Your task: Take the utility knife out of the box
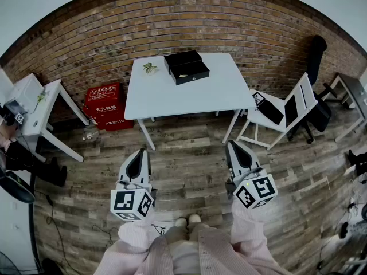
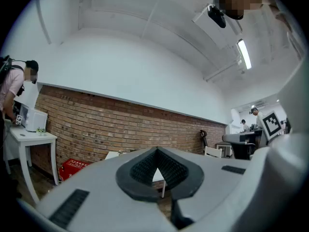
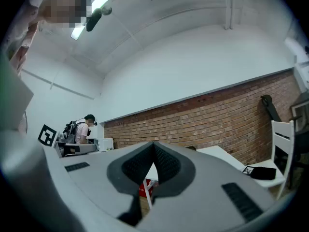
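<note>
- Standing on the wood-plank floor (image 1: 189,153), I face a white counter (image 1: 218,93) set against a brick wall (image 1: 189,22), and I am well apart from it.
- My left gripper (image 1: 139,152) and right gripper (image 1: 234,145) are held out side by side in front of me, both aimed toward the counter, with neither touching anything.
- In the left gripper view the fingers (image 2: 140,170) meet at their tips, closed with nothing between them.
- In the right gripper view the fingers (image 3: 169,166) are likewise pressed together and empty.
- A black box (image 1: 186,67) sits on the far part of the counter, near the wall; it looks open, its two halves lying next to each other.
- I cannot make out the utility knife from here, because the box's inside is too small to read.
- A small green thing (image 1: 150,68) lies just left of the box on the counter.
- A red case (image 1: 105,106) rests on the floor by the counter's left legs.
- A white chair (image 1: 287,110) stands to the right of the counter with a black object (image 1: 268,109) on its seat.
</note>
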Tool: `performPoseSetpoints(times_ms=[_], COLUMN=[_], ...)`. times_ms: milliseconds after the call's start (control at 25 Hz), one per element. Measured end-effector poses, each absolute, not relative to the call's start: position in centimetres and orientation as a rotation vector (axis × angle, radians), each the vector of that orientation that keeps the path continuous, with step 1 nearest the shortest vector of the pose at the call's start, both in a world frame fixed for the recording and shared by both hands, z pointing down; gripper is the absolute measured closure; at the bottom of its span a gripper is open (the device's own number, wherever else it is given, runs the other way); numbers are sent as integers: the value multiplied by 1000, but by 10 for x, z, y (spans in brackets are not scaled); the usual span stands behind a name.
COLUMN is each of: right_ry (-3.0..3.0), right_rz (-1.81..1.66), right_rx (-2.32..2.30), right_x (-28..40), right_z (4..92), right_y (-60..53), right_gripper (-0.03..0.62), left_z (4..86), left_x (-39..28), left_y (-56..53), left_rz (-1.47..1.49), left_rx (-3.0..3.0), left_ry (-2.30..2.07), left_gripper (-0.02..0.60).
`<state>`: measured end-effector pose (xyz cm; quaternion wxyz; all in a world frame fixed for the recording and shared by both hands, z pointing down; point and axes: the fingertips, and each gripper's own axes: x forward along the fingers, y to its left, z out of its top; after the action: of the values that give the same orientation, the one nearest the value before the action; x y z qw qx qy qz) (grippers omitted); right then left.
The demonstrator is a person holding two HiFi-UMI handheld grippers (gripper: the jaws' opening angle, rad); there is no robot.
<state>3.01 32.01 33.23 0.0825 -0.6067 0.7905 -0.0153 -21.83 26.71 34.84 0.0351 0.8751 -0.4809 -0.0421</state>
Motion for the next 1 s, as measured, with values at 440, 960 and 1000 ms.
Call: performPoseSetpoints(times_ms=[440,960,1000], right_ry=[2340,2431,2438], right_rz=[-50,-96,-98], right_rx=[-1736,-1735,-1732], right_x=[39,61,62], right_z=[336,365,367], right_y=[310,279,277], right_gripper=[591,511,511], left_z=[355,368,370], left_x=[-207,-171,-170], left_y=[255,238,237], left_rz=[-103,-93,-90], left_rx=[2685,2688,2683], left_ry=[-1461,-1445,-1449], left_gripper=[589,589,589])
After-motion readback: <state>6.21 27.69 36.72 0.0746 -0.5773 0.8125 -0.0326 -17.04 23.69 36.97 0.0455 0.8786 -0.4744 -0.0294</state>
